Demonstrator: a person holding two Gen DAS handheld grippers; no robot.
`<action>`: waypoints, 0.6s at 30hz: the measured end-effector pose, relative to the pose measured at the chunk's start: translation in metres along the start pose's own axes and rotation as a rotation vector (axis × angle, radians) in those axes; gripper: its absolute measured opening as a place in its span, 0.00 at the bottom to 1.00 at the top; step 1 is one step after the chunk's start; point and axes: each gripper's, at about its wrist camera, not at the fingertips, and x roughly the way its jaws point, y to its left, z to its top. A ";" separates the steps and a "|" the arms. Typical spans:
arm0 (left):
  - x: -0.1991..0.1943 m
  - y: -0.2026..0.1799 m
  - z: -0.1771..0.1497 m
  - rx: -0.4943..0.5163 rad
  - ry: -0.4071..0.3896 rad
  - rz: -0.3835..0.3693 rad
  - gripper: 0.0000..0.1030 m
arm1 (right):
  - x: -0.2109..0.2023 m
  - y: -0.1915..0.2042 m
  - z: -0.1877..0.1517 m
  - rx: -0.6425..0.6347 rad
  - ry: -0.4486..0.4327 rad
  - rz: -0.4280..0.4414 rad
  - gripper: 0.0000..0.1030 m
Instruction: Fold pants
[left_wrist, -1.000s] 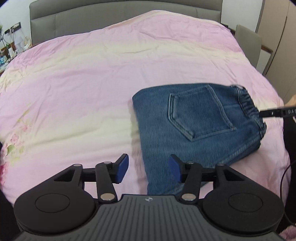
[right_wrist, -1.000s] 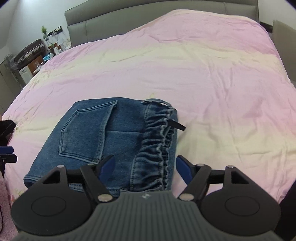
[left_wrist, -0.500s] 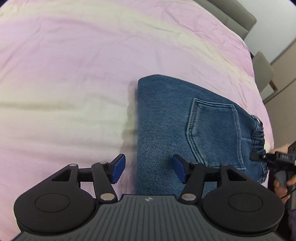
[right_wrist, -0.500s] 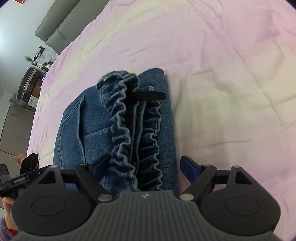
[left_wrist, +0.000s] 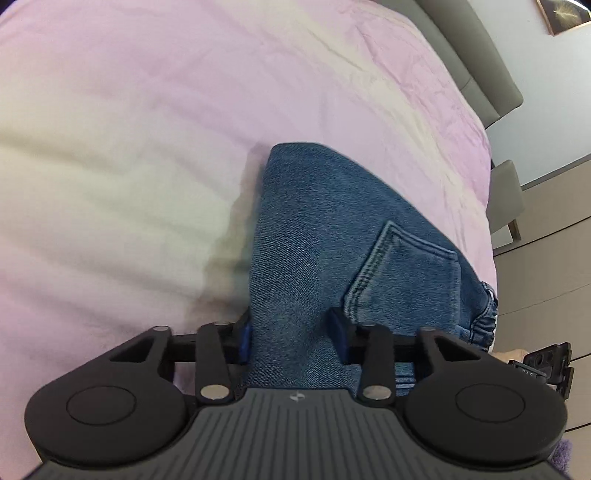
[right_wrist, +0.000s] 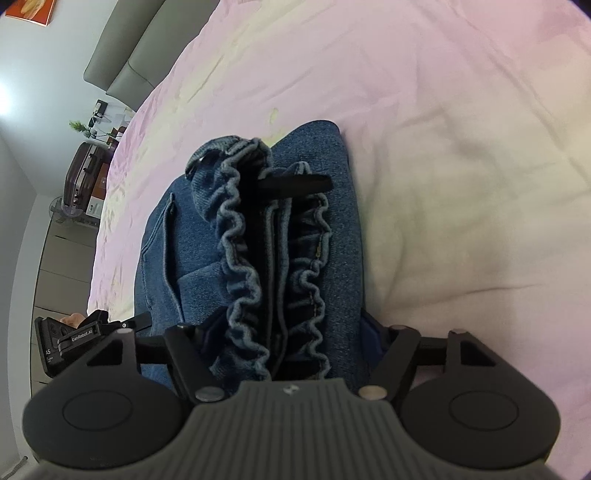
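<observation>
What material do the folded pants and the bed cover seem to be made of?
Folded pants: blue denim, matte, judging by the grainy diagonal weave, stitched back pocket and ruffled elastic waistband.
Bed cover: thin woven fabric, probably cotton, pink and cream with a soft, slightly smooth finish; fine wrinkles suggest this.

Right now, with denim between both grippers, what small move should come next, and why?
Probably finish closing before lifting. The jeans lie folded on the bed, the left gripper and right gripper each straddle an end, and their jaws are closing.
</observation>
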 end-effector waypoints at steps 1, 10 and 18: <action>-0.005 -0.002 0.001 0.002 -0.010 -0.010 0.29 | -0.004 0.008 0.000 -0.019 -0.006 -0.012 0.56; -0.054 0.000 0.015 0.054 -0.063 -0.037 0.22 | -0.037 0.084 -0.006 -0.095 -0.016 -0.063 0.45; -0.116 0.048 0.051 0.016 -0.188 0.030 0.22 | 0.011 0.163 -0.003 -0.161 -0.025 -0.006 0.45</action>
